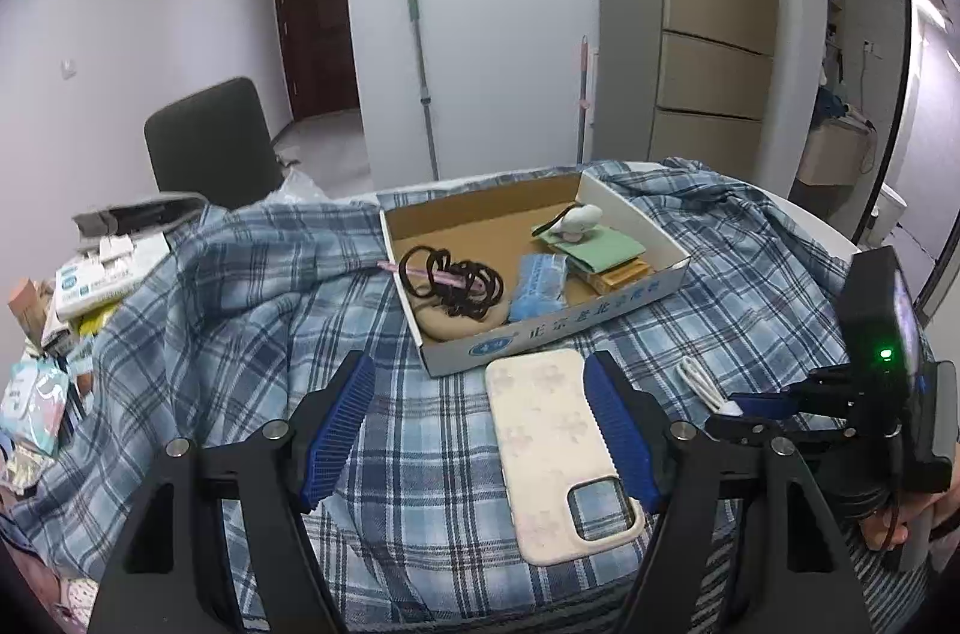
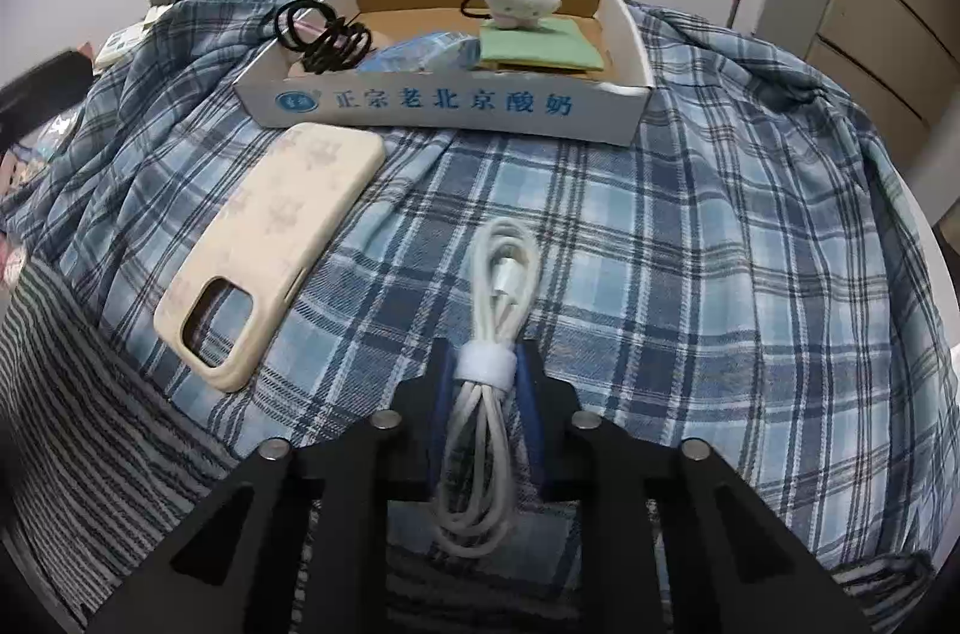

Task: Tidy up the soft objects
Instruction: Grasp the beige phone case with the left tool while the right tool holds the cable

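Observation:
A shallow cardboard box (image 1: 606, 313) (image 2: 456, 109) stands on a blue plaid cloth. In it lie black hair ties (image 1: 462, 283) (image 2: 324, 34), a blue packet (image 1: 540, 286), green and yellow cloths (image 1: 606, 250) (image 2: 534, 43) and a white plush piece (image 1: 579, 217) (image 2: 519, 1). A cream phone case (image 1: 552, 448) (image 2: 276, 238) lies in front of the box. My left gripper (image 1: 480, 418) is open above the cloth, its right finger beside the case. My right gripper (image 2: 483, 370) is shut on a coiled white cable (image 2: 498, 286) with a white strap; it also shows in the left wrist view (image 1: 699, 382).
A black chair (image 1: 210, 142) stands behind the table on the left. Papers and packets (image 1: 90, 286) pile at the table's left edge. A mop handle (image 1: 420, 64) leans on the wall behind. A striped cloth (image 2: 90, 394) lies at the near left.

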Action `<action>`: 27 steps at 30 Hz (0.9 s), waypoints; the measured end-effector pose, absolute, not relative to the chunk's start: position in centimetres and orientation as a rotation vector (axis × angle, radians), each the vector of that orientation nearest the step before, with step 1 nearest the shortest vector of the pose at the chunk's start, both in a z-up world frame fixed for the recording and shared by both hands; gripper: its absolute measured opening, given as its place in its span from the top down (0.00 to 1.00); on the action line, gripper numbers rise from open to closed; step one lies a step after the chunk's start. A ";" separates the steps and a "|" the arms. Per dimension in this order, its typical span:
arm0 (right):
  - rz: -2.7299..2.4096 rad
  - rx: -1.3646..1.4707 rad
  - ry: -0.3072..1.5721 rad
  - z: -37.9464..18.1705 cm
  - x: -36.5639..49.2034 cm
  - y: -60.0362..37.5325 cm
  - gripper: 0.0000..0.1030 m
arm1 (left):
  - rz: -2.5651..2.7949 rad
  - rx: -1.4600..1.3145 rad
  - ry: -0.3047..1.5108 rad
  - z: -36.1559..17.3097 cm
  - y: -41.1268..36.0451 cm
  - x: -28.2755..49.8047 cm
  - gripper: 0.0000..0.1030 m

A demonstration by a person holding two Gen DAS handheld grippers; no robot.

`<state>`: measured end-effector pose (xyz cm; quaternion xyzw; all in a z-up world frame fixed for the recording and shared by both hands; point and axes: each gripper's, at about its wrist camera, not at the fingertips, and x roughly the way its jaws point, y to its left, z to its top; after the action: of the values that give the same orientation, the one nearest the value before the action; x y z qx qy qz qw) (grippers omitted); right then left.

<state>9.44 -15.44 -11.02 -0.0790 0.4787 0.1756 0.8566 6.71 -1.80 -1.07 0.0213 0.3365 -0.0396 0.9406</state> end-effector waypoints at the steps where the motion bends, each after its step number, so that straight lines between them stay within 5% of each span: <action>1: 0.375 -0.151 0.989 -10.9 9.3 -15.6 0.82 | -0.081 0.035 0.704 -1.3 -1.7 6.9 0.28; 8: 0.412 -0.097 0.770 -8.1 6.5 -16.7 0.82 | -0.127 -0.048 0.873 -4.0 -2.5 9.1 0.28; 27: 0.418 -0.054 0.754 -7.9 6.6 -17.3 0.82 | -0.079 -0.060 1.133 -9.9 -6.0 12.7 0.28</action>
<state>6.55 -17.29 -7.93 -0.0260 0.3653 0.2025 0.9082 12.67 -5.97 -9.87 -0.0283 0.5365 -0.0374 0.8426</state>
